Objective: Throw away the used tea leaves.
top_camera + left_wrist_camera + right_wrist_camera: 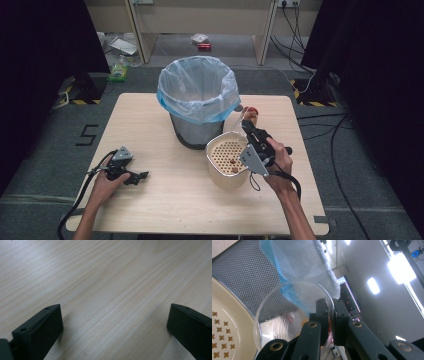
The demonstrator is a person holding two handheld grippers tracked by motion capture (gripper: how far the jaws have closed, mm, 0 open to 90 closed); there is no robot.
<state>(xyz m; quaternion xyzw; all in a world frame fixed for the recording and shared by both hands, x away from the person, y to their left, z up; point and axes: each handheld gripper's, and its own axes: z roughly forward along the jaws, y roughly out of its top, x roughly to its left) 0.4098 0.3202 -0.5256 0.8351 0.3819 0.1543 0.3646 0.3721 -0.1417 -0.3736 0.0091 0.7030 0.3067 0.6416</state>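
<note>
The right gripper (331,322) has its jaws pressed nearly together on the rim of a clear plastic cup (287,315), pinching the wall between the pads. The high view places the right gripper (248,127) between the mesh bin (197,107) with its blue liner and the cream perforated basket (227,159), with the cup (245,114) raised beside the bin. The right gripper view adds what the high view cannot resolve: the cup lies tilted, its mouth facing the camera. The left gripper (141,176) rests low on the table (165,200), jaws spread wide over bare wood (112,290), holding nothing.
</note>
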